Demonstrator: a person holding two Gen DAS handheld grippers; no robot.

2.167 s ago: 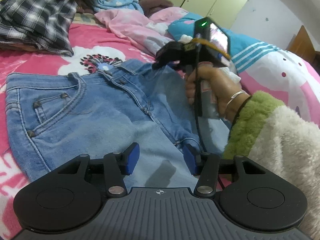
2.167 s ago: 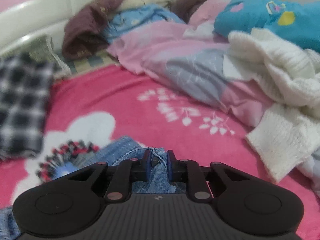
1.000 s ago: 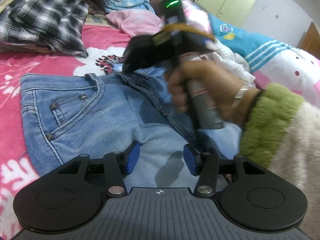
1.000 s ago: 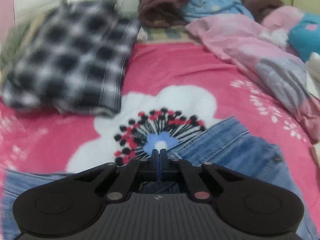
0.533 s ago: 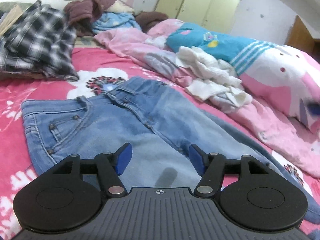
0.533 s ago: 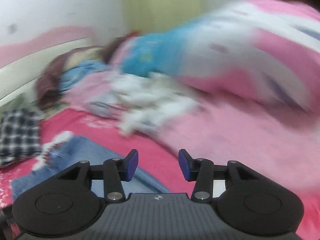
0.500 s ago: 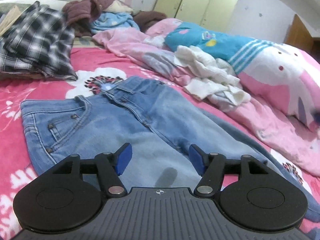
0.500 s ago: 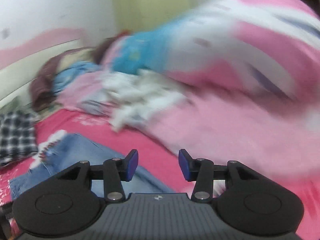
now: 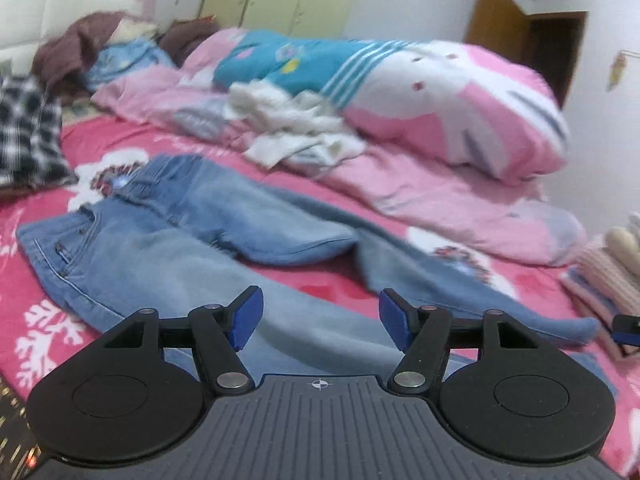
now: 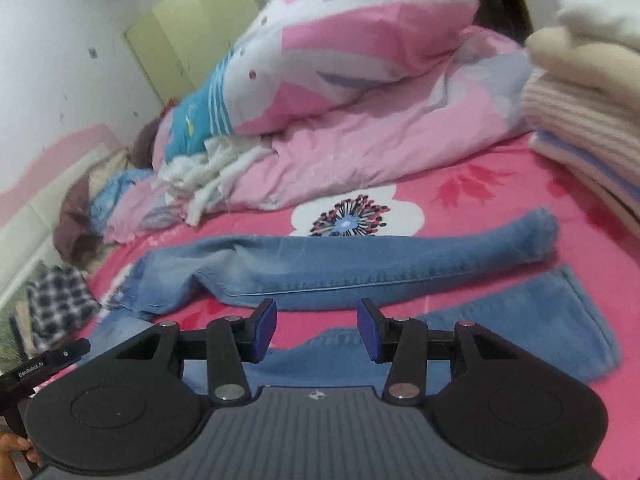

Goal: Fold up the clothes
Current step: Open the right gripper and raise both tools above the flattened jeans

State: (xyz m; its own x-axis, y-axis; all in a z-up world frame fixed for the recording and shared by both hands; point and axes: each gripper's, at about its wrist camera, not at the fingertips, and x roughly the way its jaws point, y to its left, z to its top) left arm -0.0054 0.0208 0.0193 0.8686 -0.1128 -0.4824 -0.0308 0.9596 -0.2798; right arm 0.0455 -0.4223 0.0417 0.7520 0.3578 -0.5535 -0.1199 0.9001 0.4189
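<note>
Light blue jeans (image 9: 168, 236) lie flat on the pink flowered bedspread (image 9: 36, 320), waistband at the left, both legs running right. My left gripper (image 9: 320, 316) hovers open above the near leg, holding nothing. In the right wrist view the jeans (image 10: 360, 264) show both legs, the far leg ending at a hem (image 10: 544, 232) and the near leg (image 10: 536, 320) just beyond the fingers. My right gripper (image 10: 316, 330) is open and empty over the gap between the legs. A corner of the right gripper (image 9: 626, 334) peeks in at the left wrist view's right edge.
A pink, white and teal duvet (image 9: 420, 96) is heaped along the far side with a white knit garment (image 9: 296, 128) on it. A black-and-white plaid shirt (image 9: 28, 136) lies far left. A stack of folded knitwear (image 10: 588, 120) stands at the right by the leg hems.
My right gripper let go of the waistband, opened and swung away to the leg end of the jeans. My left gripper pulled back and turned right, its fingers now wider apart.
</note>
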